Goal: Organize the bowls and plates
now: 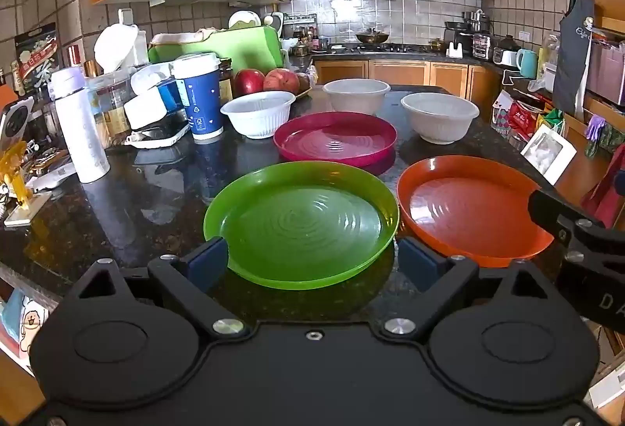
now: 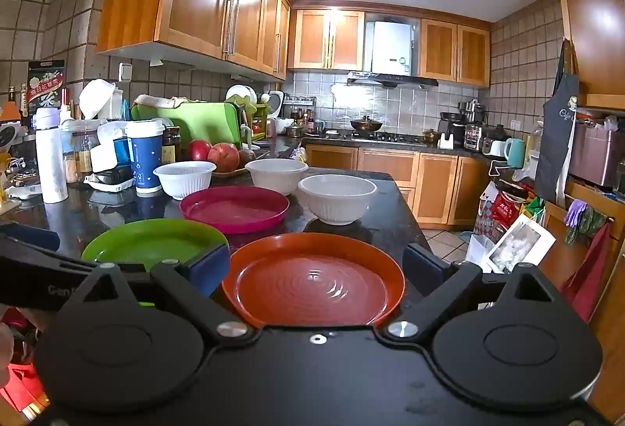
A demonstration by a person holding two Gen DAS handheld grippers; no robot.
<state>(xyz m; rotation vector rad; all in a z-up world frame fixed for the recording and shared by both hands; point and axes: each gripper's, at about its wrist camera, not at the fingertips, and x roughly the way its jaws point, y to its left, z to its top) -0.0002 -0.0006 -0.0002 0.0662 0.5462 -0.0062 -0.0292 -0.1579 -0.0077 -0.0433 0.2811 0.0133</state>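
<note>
A green plate (image 1: 300, 222), an orange plate (image 1: 468, 211) and a magenta plate (image 1: 336, 138) lie flat on the dark granite counter (image 1: 156, 199). Three white bowls stand behind them: left (image 1: 258, 111), middle (image 1: 355, 93), right (image 1: 439, 115). My left gripper (image 1: 312, 262) is open and empty, its blue pads either side of the green plate's near rim. My right gripper (image 2: 316, 265) is open and empty, straddling the orange plate (image 2: 312, 281). The right wrist view also shows the green plate (image 2: 152, 242), the magenta plate (image 2: 234, 207) and the bowls (image 2: 336, 197).
The counter's left side is crowded: a white bottle (image 1: 80, 125), a blue paper cup (image 1: 199, 95), jars, boxes, apples (image 1: 265, 80) and a green cutting board (image 1: 230, 47). The counter's right edge drops to bags on the floor (image 1: 519, 117).
</note>
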